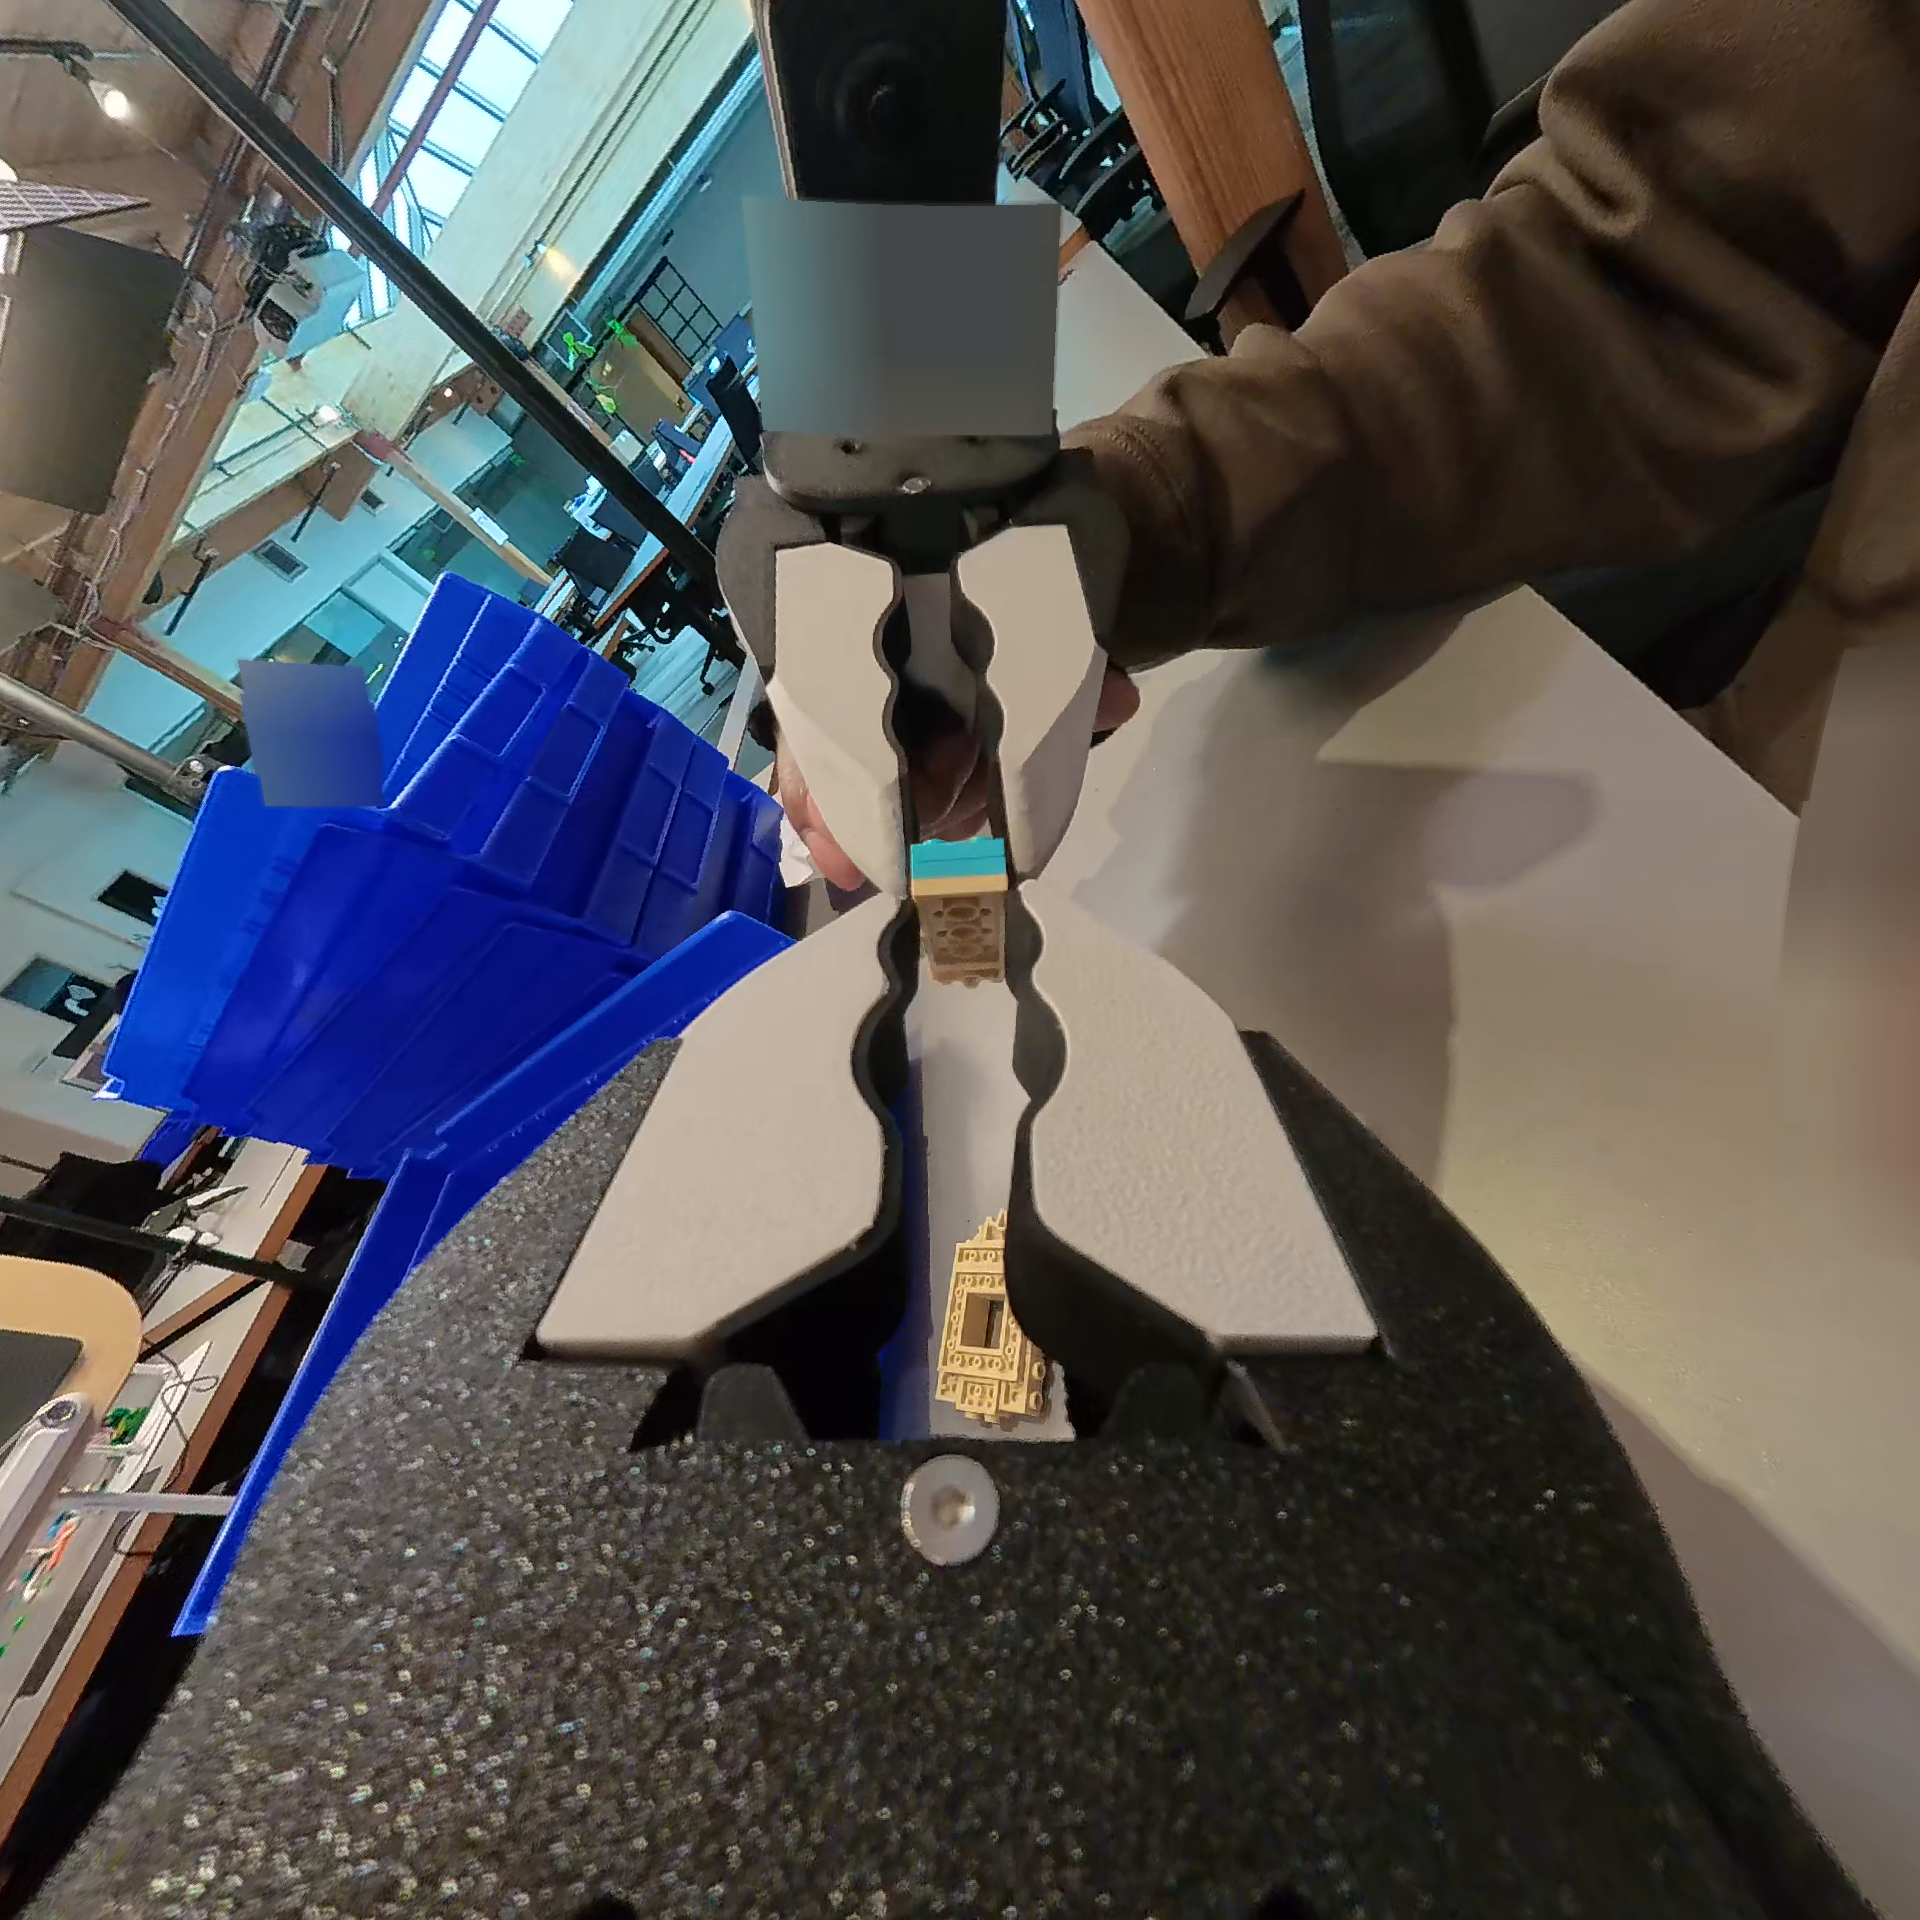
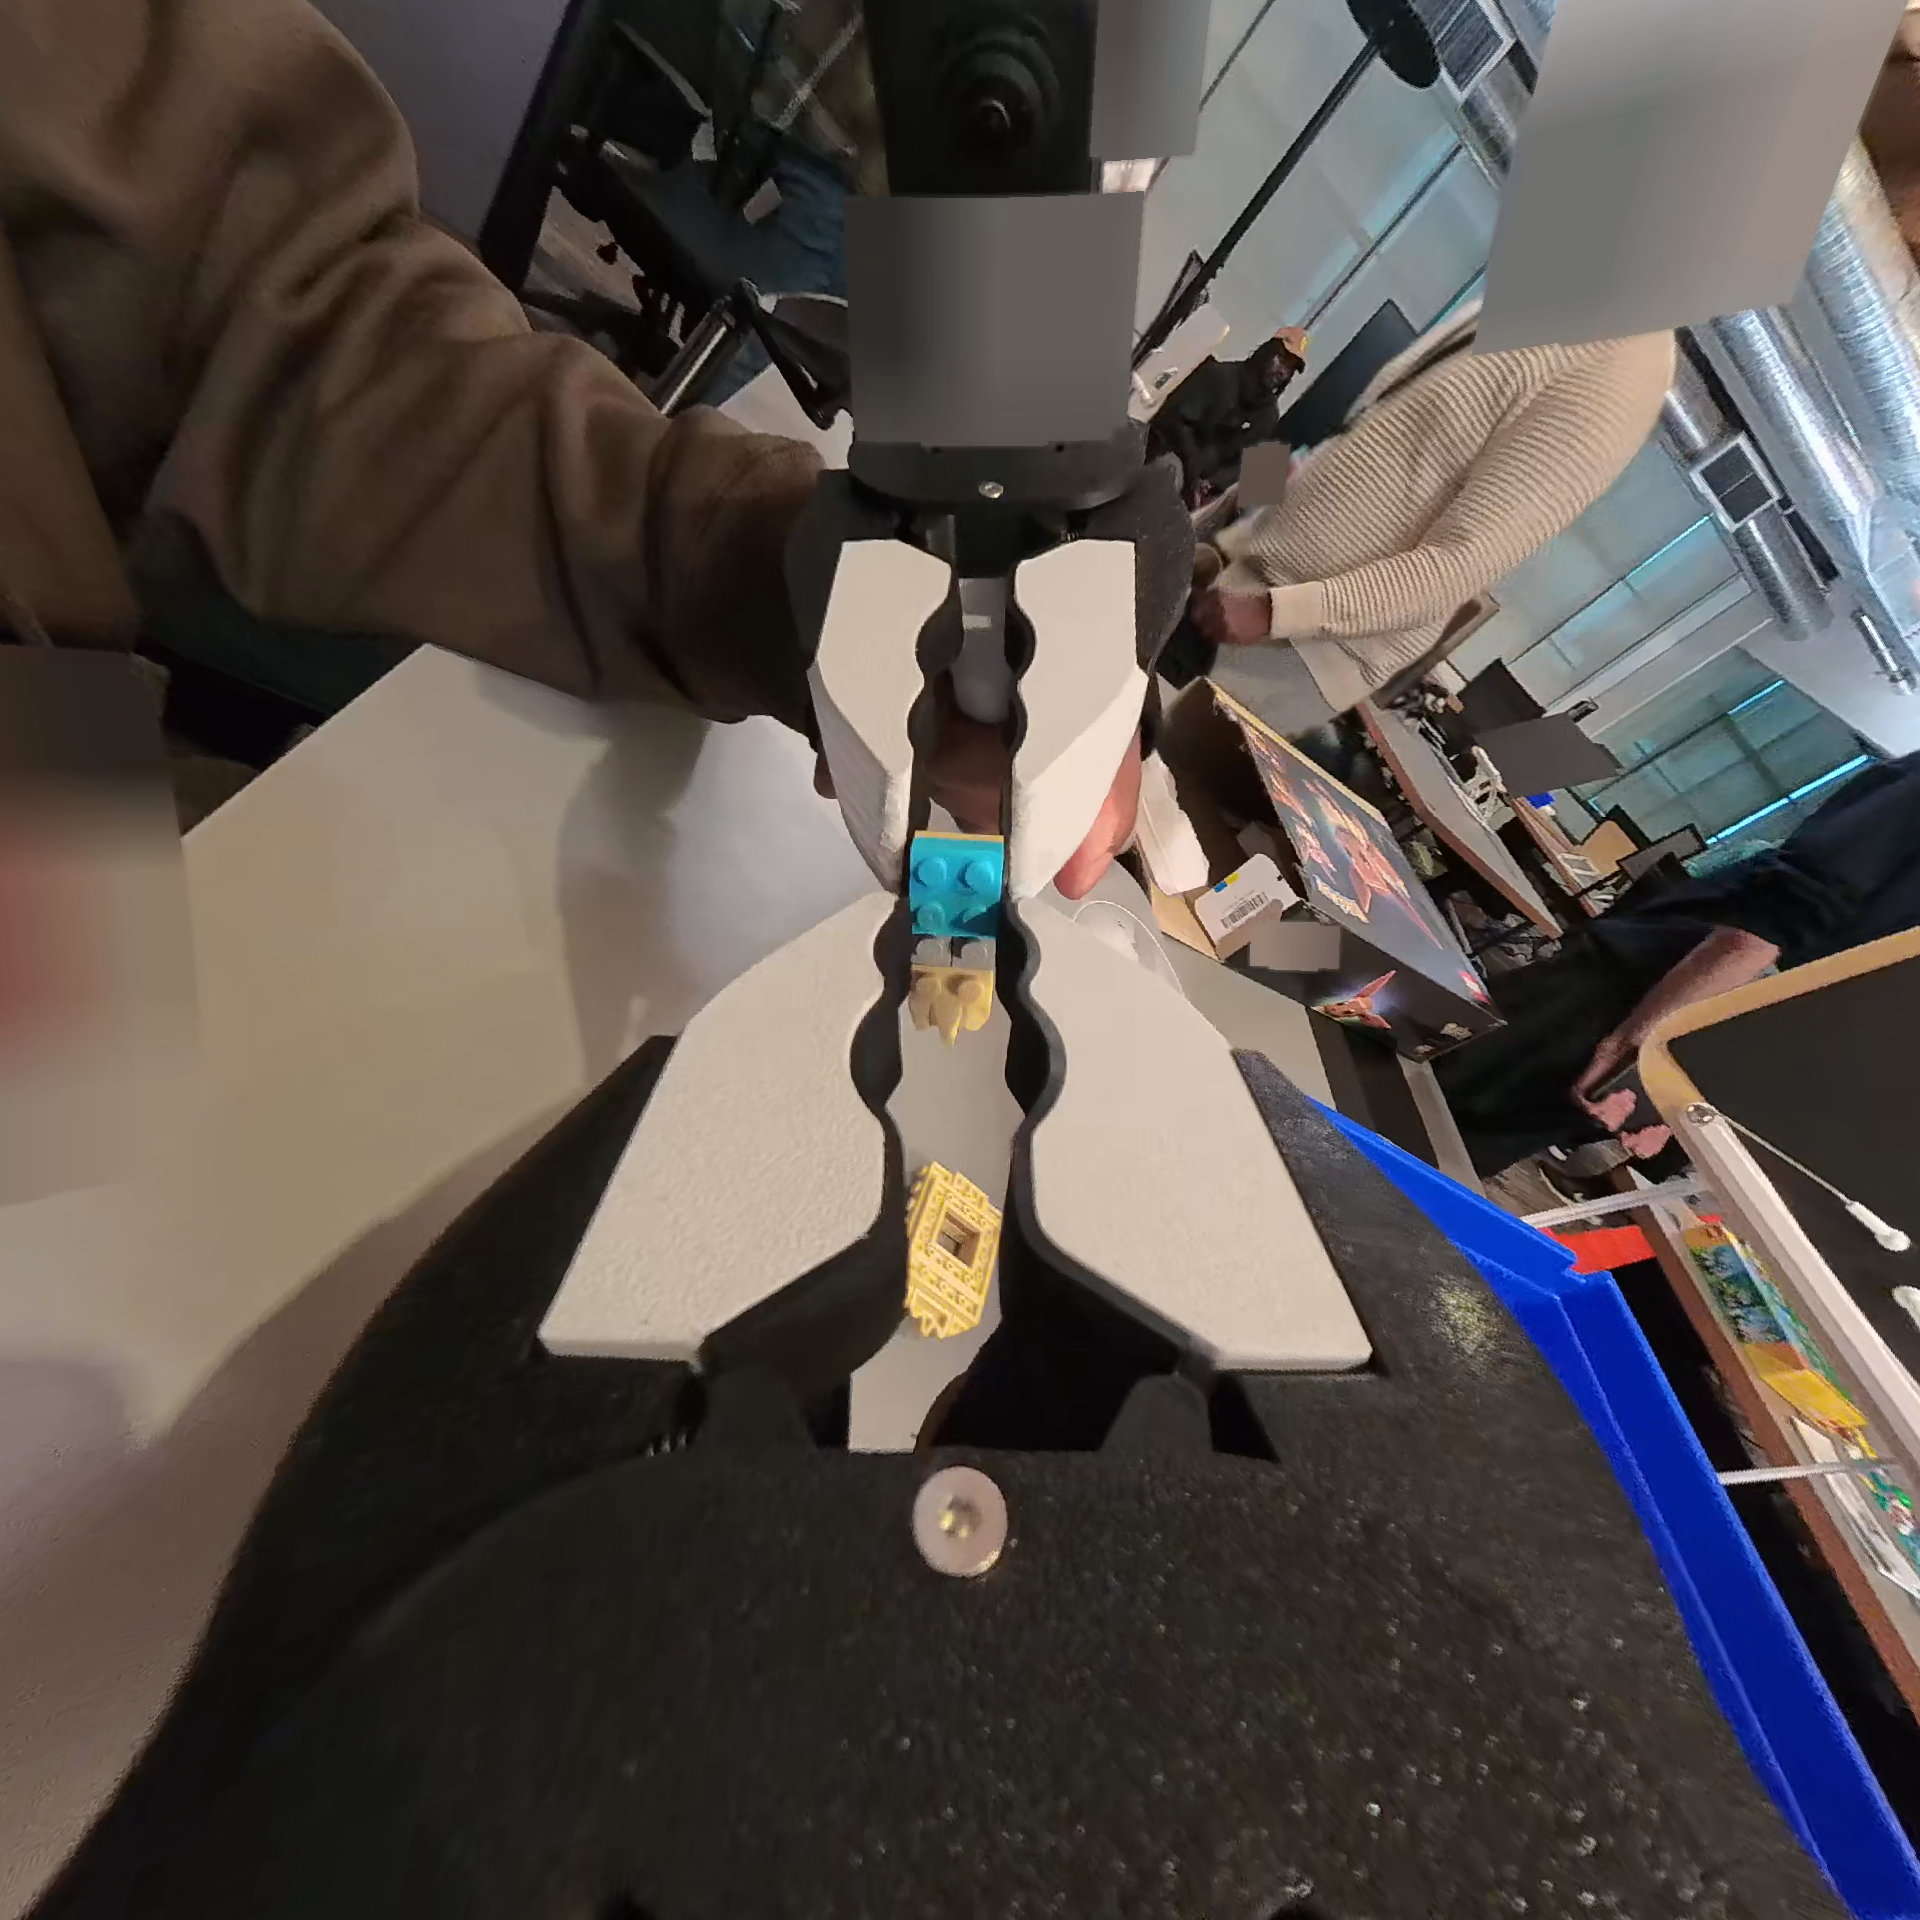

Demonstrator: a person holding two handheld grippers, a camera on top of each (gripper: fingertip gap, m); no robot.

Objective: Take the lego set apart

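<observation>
Both claws meet tip to tip, each clenched on one small brick stack (image 1: 958, 914); left claw (image 1: 958, 940) grips its tan end, right claw (image 2: 956, 935) the teal end; its long axis runs from claw to claw, above the tabletop (image 1: 1455, 1039)

A white desk (image 1: 1403, 1039) carries a tan brick plate with a square hole (image 1: 987, 1340), lying flat just beside stacked blue bins (image 1: 468, 883).

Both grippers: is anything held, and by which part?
One small brick assembly is pinched by both: the right gripper holds its tan-and-grey end, the left gripper its other end.
</observation>
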